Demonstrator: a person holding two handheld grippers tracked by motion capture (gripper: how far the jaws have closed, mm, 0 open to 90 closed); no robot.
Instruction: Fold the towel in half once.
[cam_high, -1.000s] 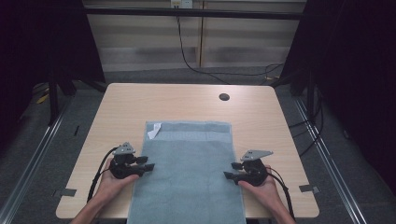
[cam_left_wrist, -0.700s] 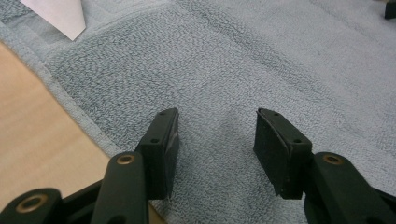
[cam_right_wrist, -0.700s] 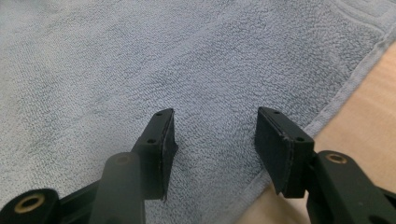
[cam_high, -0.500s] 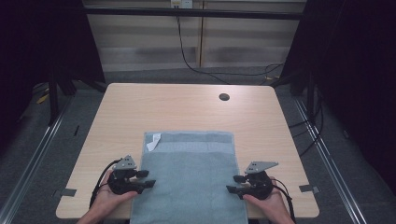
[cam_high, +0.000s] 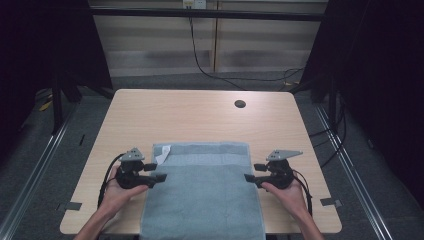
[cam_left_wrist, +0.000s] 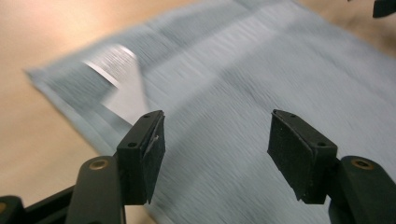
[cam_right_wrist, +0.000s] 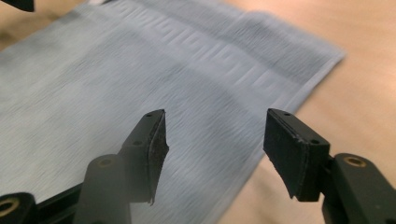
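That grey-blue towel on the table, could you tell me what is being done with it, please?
A person holds a gripper in each hand at the two long sides of a grey-blue towel that lies flat on the wooden table, its near end hanging over the table's front edge. The left gripper and the right gripper have just been opening their jaws, and nothing is between them. A white label lies on the towel's far left corner.

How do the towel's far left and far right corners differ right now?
The far left corner of the grey towel carries a white label; the far right corner is bare. In the gripper views, the left corner looks blurred and the right corner shows a crisp key-pattern band. Both lie flat on the table.
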